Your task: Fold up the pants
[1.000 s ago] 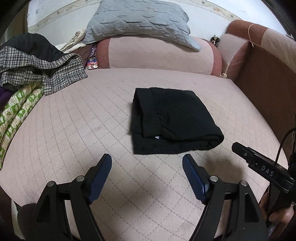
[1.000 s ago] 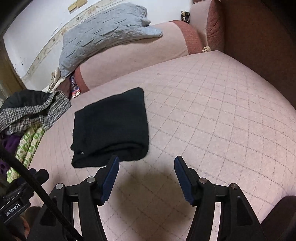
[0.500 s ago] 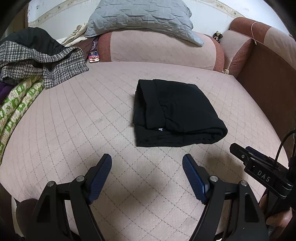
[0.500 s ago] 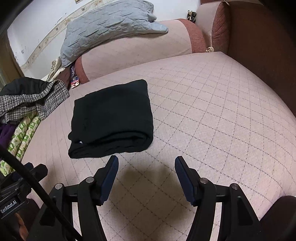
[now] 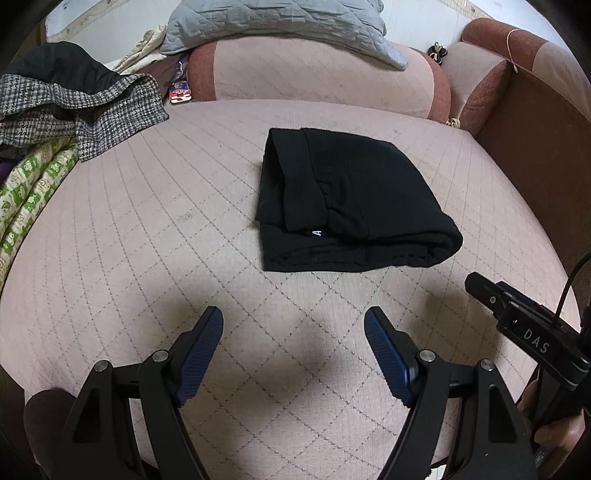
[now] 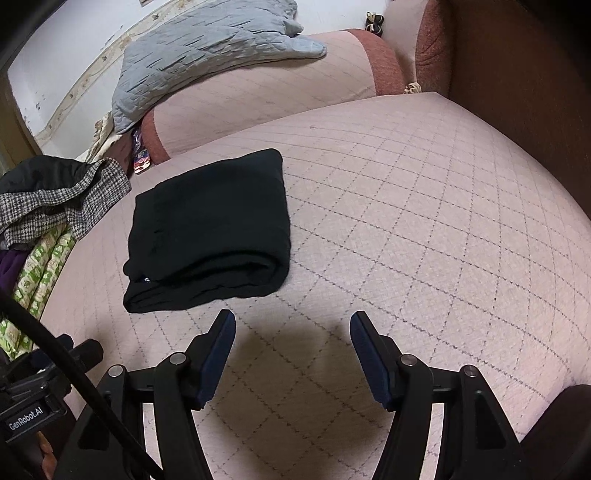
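Both tools gaping, empty: left tool (image 5: 293, 319), right tool (image 6: 291, 323); folded pants (image 5: 351, 199) beyond fingertips.

One folded black pair of pants (image 5: 351, 199), one grey quilted pillow (image 5: 280, 22), one houndstooth garment (image 5: 74, 107), two bolster cushions (image 5: 314, 81), two tools (image 5: 293, 332).

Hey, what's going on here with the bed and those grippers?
A person holds a two-finger gripper in each hand over a quilted pink bed. The black pants already lie folded into a compact bundle on it. The left gripper and the right gripper both hang open and empty, short of the bundle, touching nothing.
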Tool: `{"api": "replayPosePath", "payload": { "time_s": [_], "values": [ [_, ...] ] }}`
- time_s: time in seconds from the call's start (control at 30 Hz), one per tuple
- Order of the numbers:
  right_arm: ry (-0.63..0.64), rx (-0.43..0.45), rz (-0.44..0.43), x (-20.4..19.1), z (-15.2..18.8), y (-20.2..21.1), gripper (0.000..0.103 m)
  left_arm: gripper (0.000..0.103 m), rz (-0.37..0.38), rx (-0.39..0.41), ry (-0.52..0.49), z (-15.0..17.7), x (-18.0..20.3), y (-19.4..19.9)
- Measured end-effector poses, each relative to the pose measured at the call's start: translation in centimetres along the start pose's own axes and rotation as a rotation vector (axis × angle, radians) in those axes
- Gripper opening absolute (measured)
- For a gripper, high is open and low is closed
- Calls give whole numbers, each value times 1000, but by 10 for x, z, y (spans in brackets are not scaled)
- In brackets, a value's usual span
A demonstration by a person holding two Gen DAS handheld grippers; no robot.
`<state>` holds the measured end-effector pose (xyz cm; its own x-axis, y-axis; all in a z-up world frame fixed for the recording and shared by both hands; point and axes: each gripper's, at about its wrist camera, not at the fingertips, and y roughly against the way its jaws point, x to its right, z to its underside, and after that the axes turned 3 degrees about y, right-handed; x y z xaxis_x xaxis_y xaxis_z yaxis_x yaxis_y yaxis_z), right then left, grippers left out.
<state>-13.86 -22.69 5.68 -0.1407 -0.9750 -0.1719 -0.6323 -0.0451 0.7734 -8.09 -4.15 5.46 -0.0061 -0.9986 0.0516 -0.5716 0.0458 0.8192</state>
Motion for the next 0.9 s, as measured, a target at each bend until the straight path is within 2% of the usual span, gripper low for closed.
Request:
{"api": "replayPosePath", "payload": {
  "time_s": [0.47,0.67,0.77,0.9],
  "values": [
    [-17,-14,15,12,-5,-10,70,78,7,-51,17,-1,-7,-21],
    [-18,23,55,24,-19,-6,70,78,107,-43,91,-25,-36,-33],
    [-7,35,68,30,-36,-7,71,78,190,-32,126,-47,-54,-47],
    [-11,27,54,35,-61,-18,73,78,309,-63,167,-75,-71,-76]
  ]
}}
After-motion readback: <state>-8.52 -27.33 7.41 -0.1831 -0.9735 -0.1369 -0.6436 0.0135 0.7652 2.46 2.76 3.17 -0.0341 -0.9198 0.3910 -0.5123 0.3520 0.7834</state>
